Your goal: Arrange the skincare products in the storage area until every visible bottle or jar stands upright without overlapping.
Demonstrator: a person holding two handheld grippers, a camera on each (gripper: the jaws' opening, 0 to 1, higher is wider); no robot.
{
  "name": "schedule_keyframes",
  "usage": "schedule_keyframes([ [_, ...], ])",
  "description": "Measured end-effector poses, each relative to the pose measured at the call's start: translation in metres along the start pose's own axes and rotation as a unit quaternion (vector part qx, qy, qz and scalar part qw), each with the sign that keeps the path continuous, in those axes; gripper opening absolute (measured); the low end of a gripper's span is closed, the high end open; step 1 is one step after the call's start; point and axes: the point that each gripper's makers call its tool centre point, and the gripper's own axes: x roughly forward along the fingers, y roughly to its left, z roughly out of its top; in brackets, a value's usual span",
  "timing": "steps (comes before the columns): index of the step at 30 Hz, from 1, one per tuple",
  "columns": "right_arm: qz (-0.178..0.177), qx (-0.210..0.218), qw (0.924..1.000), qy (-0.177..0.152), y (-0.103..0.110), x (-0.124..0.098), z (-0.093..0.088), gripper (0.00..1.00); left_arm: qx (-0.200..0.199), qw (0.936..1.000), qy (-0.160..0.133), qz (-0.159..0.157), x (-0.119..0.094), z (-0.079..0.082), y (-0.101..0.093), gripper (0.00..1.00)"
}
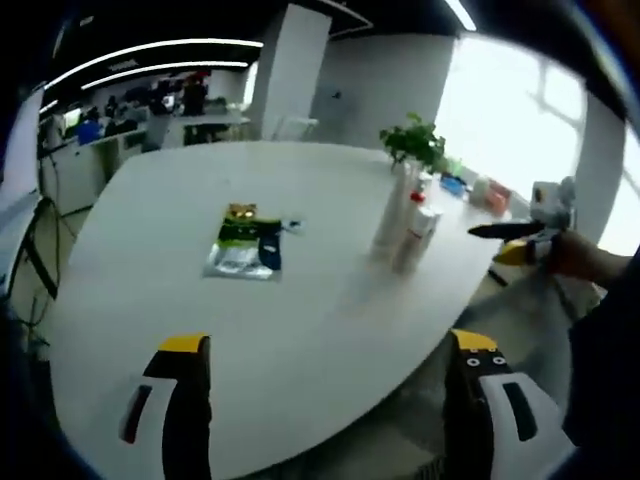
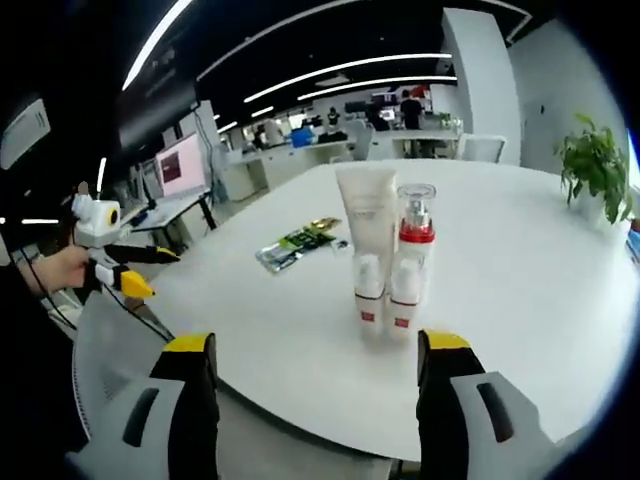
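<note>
I am looking across an open office with strip lights overhead, desks and monitors at the back, and a broad white table (image 1: 300, 330) that holds everything I care about. In the left gripper view, my left gripper (image 1: 330, 400) hangs over the table's near edge with its jaws spread wide and nothing between them. Ahead of it a flat green and dark packet (image 1: 245, 248) lies on the tabletop, well apart from the bottles. To the right of the packet a tall white tube (image 1: 392, 215) and a pump bottle with a red collar (image 1: 418, 228) stand upright, just beside each other; I cannot tell whether they touch. A potted plant (image 1: 415, 142) sits behind them near the bright windows.

In the right gripper view, my right gripper (image 2: 315, 400) is also parted wide and empty, short of the table edge. The white tube (image 2: 366, 245) and the pump bottle (image 2: 411, 258) stand directly ahead, side by side. The packet (image 2: 297, 244) lies beyond them to the left, and the plant (image 2: 595, 165) is at the far right.
</note>
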Motion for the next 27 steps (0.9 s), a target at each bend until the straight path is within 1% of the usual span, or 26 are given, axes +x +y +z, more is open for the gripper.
schedule_keyframes([
  [2,0.005,0.012,0.9999,-0.009,0.006,0.002,0.004,0.85,0.007,0.9999,0.008,0.003,-0.003,-0.003,0.002,0.94],
  [3,0.007,0.016,0.9998,-0.011,0.009,0.003,0.003,0.86,0.005,1.0000,0.002,-0.001,-0.005,-0.002,0.001,0.97],
  [4,0.008,0.017,0.9998,-0.010,0.011,0.005,0.001,0.87,0.003,0.9999,-0.011,-0.005,-0.006,0.002,0.000,0.99],
  [5,0.008,0.017,0.9998,-0.007,0.013,0.006,-0.002,0.88,0.000,0.9998,-0.016,-0.011,-0.007,0.004,-0.004,0.99],
  [6,0.006,0.017,0.9998,0.003,0.014,0.008,-0.009,0.90,0.001,0.9998,-0.016,-0.012,-0.007,0.004,-0.004,0.99],
  [8,-0.004,-0.004,0.9995,0.031,0.013,0.007,-0.017,0.94,0.003,0.9997,-0.021,-0.016,-0.008,0.006,-0.007,0.99],
  [9,-0.005,-0.004,0.9997,0.023,0.015,0.008,-0.014,0.96,0.003,0.9995,-0.026,-0.015,-0.008,0.007,-0.007,0.99],
  [12,0.008,0.002,0.9998,0.021,0.018,0.009,-0.012,0.96,0.002,0.9995,-0.027,-0.013,-0.007,0.007,-0.004,0.99],
  [15,0.005,-0.006,0.9995,0.031,0.016,0.010,-0.016,0.96,0.005,0.9994,-0.032,-0.011,-0.007,0.010,-0.002,0.99],
  [17,0.007,-0.004,0.9995,0.029,0.018,0.010,-0.016,0.96,0.005,0.9993,-0.037,-0.007,-0.006,0.012,0.001,0.99],
  [19,0.012,-0.001,0.9995,0.029,0.019,0.010,-0.016,0.96,0.006,0.9995,-0.030,0.000,-0.002,0.010,0.005,0.99],
  [22,0.014,-0.001,0.9993,0.034,0.018,0.009,-0.018,0.95,-0.001,0.9998,-0.020,-0.004,0.001,0.009,0.007,0.99],
  [27,0.016,-0.002,0.9991,0.040,0.018,0.010,-0.021,0.95,0.005,1.0000,-0.007,-0.002,0.007,0.008,0.010,0.99],
])
